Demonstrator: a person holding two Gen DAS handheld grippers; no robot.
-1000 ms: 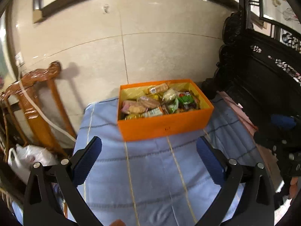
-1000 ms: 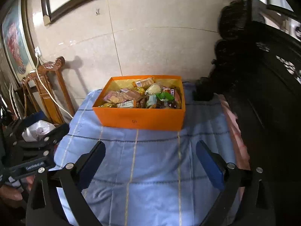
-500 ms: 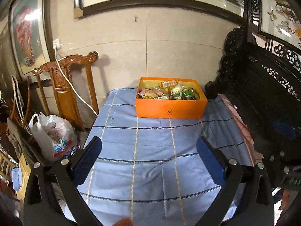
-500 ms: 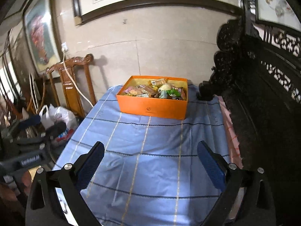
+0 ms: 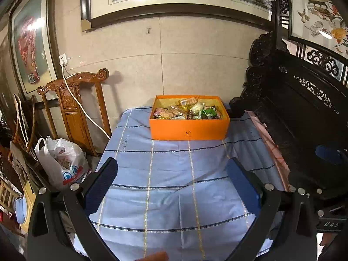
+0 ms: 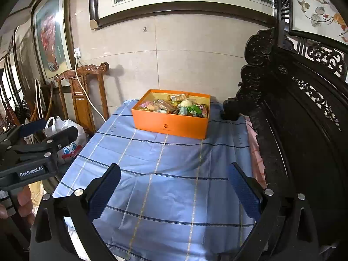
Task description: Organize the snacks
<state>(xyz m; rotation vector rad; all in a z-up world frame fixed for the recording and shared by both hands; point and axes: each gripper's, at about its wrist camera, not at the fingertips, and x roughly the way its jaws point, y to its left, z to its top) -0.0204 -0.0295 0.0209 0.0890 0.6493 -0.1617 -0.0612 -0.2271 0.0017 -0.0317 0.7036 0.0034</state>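
Orange box sits at the far end of the table, on a blue checked cloth, close to the tiled wall. Box is open-topped and holds a heap of wrapped snacks; individual packets too small to identify. No packets lie on the cloth.

Left gripper: fingers wide apart, nothing between them, held over the near end of the cloth, well apart from the box. It also shows at the left edge of the right wrist view, beside the table.

Right gripper: fingers wide apart, empty, over the near end of the cloth, well apart from the box.

Surroundings: 1 carved wooden chair left of the table with a white cable draped over it; 1 white plastic bag on the floor below it; dark carved bench along the right side.
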